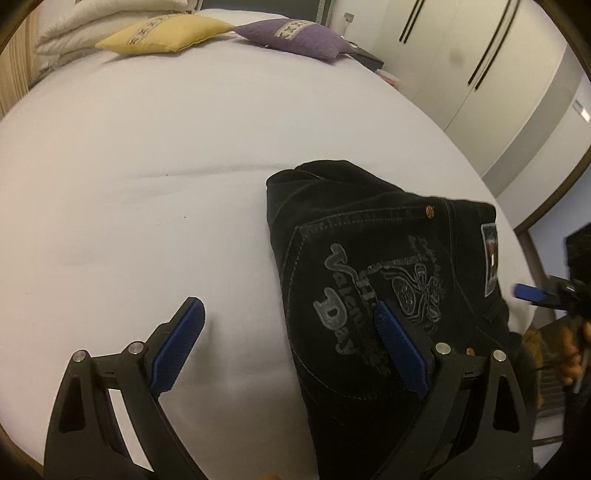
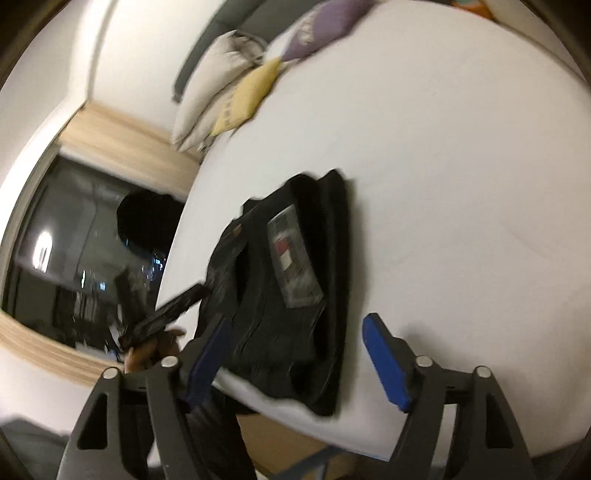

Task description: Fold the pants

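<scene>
The black pants (image 1: 373, 266) lie folded into a compact stack on the white bed (image 1: 184, 166), back pocket with grey embroidery facing up. My left gripper (image 1: 288, 317) is open and empty, straddling the stack's left edge; its right finger (image 1: 400, 354) rests over the pocket. In the right wrist view, the pants (image 2: 291, 295) lie near the bed's edge, a grey label on top. My right gripper (image 2: 295, 332) is open and empty, just above the stack's near end. The right gripper also shows in the left wrist view (image 1: 532, 293) past the pants.
A yellow cushion (image 1: 166, 35), a purple cushion (image 1: 295, 37) and white pillows (image 1: 92, 26) lie at the head of the bed. White wardrobe doors (image 1: 480, 66) stand to the right. A dark window (image 2: 74, 258) is beside the bed.
</scene>
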The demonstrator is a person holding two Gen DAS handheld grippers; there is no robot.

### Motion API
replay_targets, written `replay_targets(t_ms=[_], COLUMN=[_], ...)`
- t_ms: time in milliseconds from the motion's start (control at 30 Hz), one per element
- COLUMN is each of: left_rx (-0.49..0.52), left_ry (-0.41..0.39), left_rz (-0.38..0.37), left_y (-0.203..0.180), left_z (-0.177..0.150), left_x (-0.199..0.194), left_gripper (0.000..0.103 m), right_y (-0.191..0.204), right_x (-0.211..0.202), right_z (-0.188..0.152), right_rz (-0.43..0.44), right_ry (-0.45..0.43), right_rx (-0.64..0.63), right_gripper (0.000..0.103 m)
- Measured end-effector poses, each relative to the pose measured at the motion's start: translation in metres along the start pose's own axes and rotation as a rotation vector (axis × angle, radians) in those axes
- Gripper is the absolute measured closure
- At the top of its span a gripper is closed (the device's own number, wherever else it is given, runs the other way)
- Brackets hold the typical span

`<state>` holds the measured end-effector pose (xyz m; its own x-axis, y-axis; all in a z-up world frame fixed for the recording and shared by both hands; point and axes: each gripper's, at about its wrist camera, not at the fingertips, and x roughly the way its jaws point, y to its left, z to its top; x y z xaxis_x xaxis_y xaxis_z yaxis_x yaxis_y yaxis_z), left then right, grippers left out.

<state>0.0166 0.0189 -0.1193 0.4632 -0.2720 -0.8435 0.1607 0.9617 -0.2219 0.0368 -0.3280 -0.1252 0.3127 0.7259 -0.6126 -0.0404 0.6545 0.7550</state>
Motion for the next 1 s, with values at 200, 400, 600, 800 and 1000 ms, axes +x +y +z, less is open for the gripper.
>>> replay_targets(t_ms=[200, 400, 600, 800, 1000], left_rx=[-0.043, -0.049, -0.004, 0.006, 0.07], left_ry=[0.092, 0.142, 0.159, 0.065, -0.094], left_rz=[-0.089, -0.133, -0.149, -0.135, -0.065], left_y=[0.008, 0.005, -0.017, -0.024, -0.04], left_z=[0.001, 0.007, 0.013, 0.026, 0.072], left_x=[0.018, 0.033, 0.039, 0.008, -0.024], left_gripper=[0.009, 0.009, 0.059, 0.08, 0.08], right_y=[-0.013, -0.002, 0.017, 0.045, 0.068], right_x=[0.051, 0.079, 0.082, 0.065, 0.044], right_z=[0.02, 0.03, 0.025, 0.025, 0.065], right_rz=[0.043, 0.008, -0.131, -0.166, -0.131], right_ry=[0.067, 0.119, 0.099, 0.024, -0.08], right_rx=[0.097, 0.059, -0.078, -0.179, -0.245], right_gripper=[0.025, 0.057, 0.078, 0.086, 0.086])
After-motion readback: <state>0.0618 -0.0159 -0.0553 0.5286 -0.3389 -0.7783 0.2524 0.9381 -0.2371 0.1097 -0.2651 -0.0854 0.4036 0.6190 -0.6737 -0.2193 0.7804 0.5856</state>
